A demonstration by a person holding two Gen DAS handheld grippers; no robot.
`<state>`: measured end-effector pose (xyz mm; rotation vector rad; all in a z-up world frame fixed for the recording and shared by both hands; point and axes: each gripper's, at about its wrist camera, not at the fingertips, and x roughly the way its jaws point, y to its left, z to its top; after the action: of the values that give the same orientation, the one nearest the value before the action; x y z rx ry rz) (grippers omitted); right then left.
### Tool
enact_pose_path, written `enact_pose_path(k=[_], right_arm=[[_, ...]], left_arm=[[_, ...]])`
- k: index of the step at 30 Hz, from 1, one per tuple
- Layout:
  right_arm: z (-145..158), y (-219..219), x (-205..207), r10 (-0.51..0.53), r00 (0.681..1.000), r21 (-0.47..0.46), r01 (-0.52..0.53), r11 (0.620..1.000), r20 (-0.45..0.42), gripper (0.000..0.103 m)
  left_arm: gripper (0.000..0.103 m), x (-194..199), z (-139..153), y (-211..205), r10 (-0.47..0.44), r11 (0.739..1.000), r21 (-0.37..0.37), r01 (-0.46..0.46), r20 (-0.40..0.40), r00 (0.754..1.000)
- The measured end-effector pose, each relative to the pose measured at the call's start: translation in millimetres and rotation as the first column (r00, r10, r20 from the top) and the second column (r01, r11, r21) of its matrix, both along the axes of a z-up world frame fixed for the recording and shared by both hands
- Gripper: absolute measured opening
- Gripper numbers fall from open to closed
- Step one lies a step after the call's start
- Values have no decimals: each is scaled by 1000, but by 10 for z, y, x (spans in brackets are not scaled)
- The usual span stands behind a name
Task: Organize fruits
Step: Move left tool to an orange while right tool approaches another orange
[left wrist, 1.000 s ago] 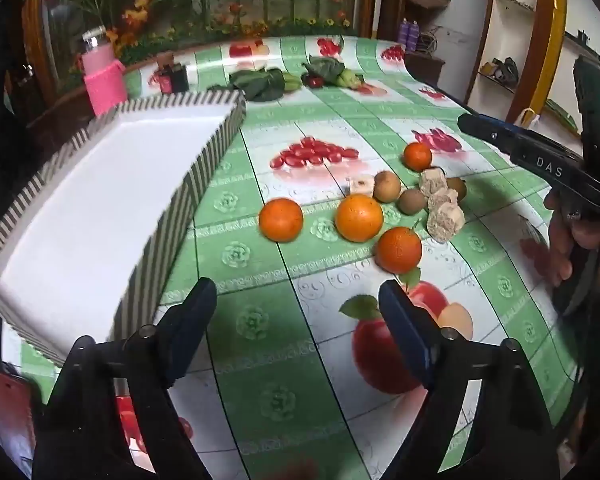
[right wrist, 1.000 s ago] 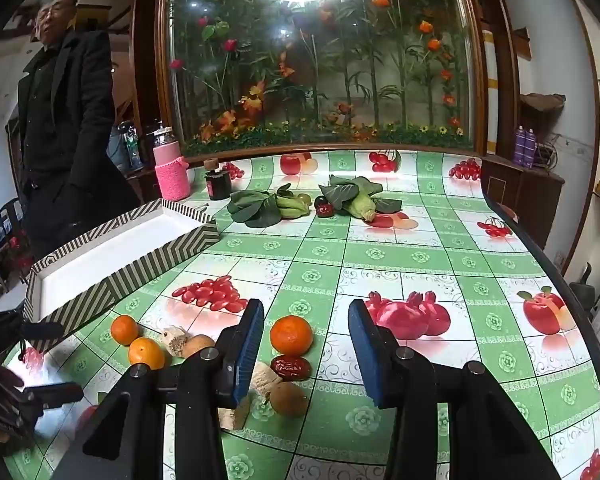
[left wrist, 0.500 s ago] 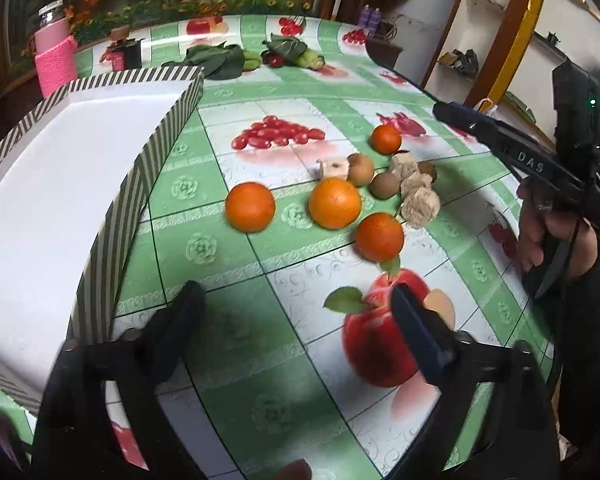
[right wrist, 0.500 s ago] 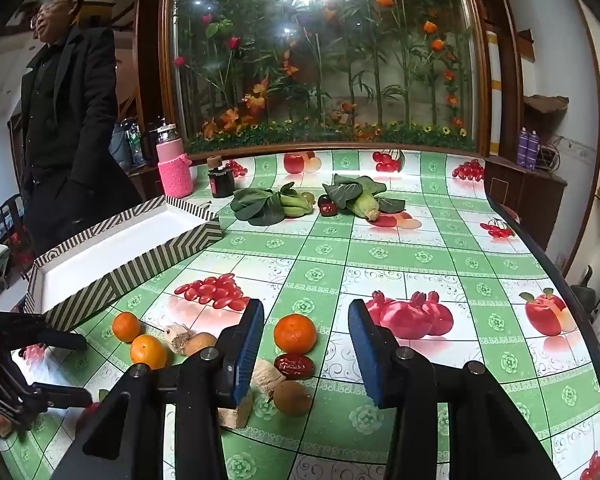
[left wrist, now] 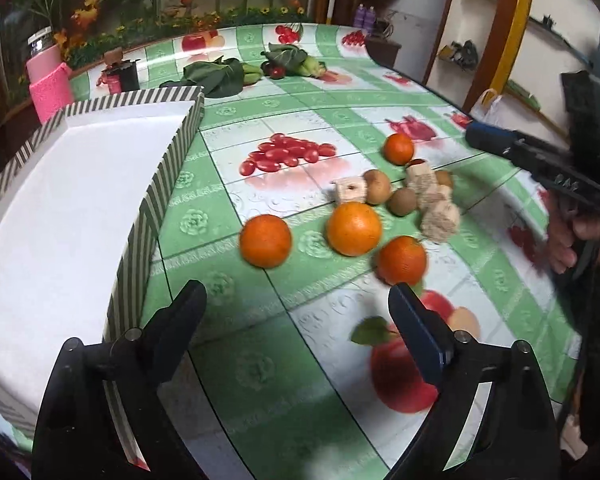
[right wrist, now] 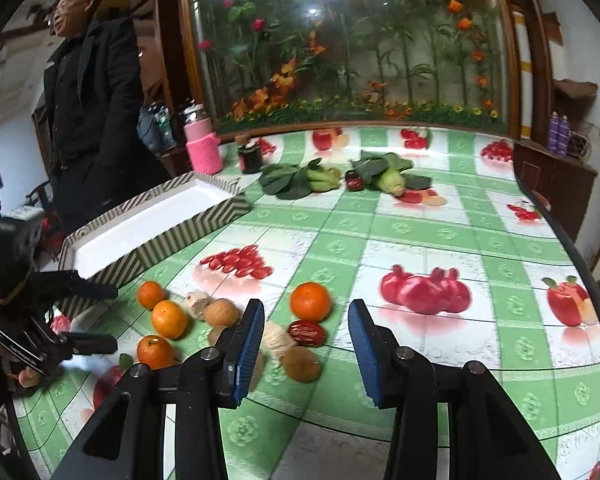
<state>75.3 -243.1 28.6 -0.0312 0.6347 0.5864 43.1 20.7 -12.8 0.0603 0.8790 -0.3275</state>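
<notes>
Green-and-white checked oilcloth (left wrist: 260, 380) printed with fruit pictures covers the table, and behind it stands a glass case of artificial flowers (right wrist: 340, 52). A person in a dark coat (right wrist: 88, 100) stands at the far left edge.

My left gripper (left wrist: 296, 308) hangs over the cloth with nothing between its fingers; its jaws have just been easing in a little, yet they stand wide apart and released. Just ahead of it lie three oranges: the nearest-left orange (left wrist: 265, 241), the middle orange (left wrist: 354, 229) and the right orange (left wrist: 401, 260), each apart from the others. Beyond them sits a cluster of brown kiwis (left wrist: 404, 201) mixed with pale beige blocks (left wrist: 440, 218), and a fourth orange (left wrist: 398, 149) lies at the cluster's far side. To my left is the striped box (left wrist: 140, 216), white inside, holding nothing that I can see.

My right gripper (right wrist: 306, 344) is held low over the same pile, blue pads facing each other, jaws parted and gripping nothing. Between its fingers I see that fourth orange, a dark red date (right wrist: 307, 333) just in front of it, and one kiwi nearer still. A pink bottle (right wrist: 203, 148), a small dark jar (right wrist: 250, 157) and leafy greens (right wrist: 296, 180) with corn (right wrist: 392, 182) sit well apart, toward the back.
</notes>
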Motion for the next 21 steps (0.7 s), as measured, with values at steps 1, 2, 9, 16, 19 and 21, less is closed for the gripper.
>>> enact_pose_path(k=[1, 2, 9, 16, 19, 21], right_arm=[[3, -34, 2, -17, 1000, 0, 17, 1000, -1, 43], [2, -65, 15, -38, 999, -2, 38, 999, -4, 43], [-33, -59, 133, -54, 998, -17, 53, 998, -39, 43], [-131, 321, 382, 15, 998, -122, -22, 992, -56, 41], [-135, 423, 483, 23, 998, -140, -31, 990, -61, 41], [-166, 484, 531, 24, 997, -160, -35, 987, -70, 38]], left_arm=[[93, 22, 1, -4, 1, 1000, 2, -1, 4, 1000], [93, 63, 9, 2, -3, 1000, -6, 3, 9, 1000], [93, 234, 8, 33, 51, 999, -6, -51, 34, 998], [93, 218, 39, 90, 76, 997, -25, -75, 48, 996], [93, 195, 61, 92, 84, 996, -22, -83, 65, 994], [93, 192, 73, 81, 84, 996, -13, -84, 71, 994]])
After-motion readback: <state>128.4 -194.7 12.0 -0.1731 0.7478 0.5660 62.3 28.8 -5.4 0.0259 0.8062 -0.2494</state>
